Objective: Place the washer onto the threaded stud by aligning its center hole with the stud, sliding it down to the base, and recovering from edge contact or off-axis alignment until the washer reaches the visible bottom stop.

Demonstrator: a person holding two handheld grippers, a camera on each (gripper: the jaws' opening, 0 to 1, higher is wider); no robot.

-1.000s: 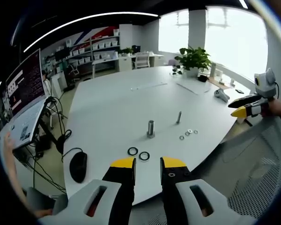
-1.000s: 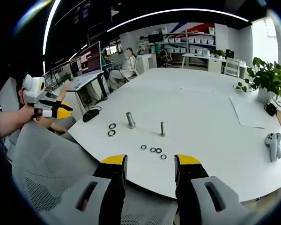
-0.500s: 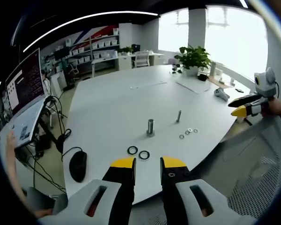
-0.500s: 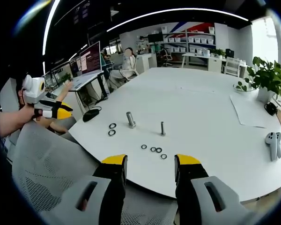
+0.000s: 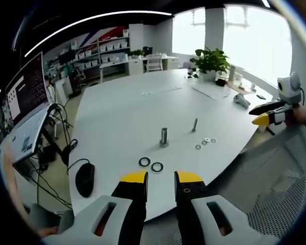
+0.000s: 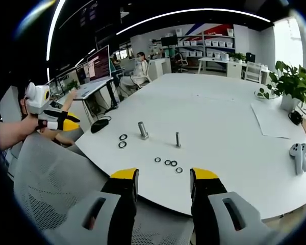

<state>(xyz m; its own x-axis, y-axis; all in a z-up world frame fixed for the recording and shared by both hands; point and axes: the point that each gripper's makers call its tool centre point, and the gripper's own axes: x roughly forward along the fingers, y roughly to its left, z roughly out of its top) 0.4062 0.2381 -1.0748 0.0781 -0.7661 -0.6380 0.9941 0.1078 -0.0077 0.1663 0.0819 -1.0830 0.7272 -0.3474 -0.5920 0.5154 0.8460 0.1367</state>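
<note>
Two threaded studs stand upright on the white table (image 5: 117, 117): a thick one (image 5: 164, 138) (image 6: 142, 130) and a thin one (image 5: 195, 125) (image 6: 177, 139). Two large dark washers (image 5: 150, 165) (image 6: 122, 141) lie near the thick stud. Several small washers (image 5: 205, 143) (image 6: 168, 164) lie near the thin stud. My left gripper (image 5: 160, 177) hangs over the table's near edge, jaws slightly apart, nothing between them. My right gripper (image 6: 163, 174) stands open and empty before the table edge. The right gripper (image 5: 268, 115) also shows at the right of the left gripper view, the left gripper (image 6: 56, 120) at the left of the right gripper view.
A grey mesh chair back (image 6: 56, 178) (image 5: 280, 184) stands between me and the table. A black mouse (image 5: 85, 181) lies by the table edge. A white controller (image 6: 297, 155), papers, a potted plant (image 6: 288, 84) and a laptop (image 5: 25, 109) are around.
Both views have shifted very slightly; nothing on the table has moved and both grippers keep their jaw spacing.
</note>
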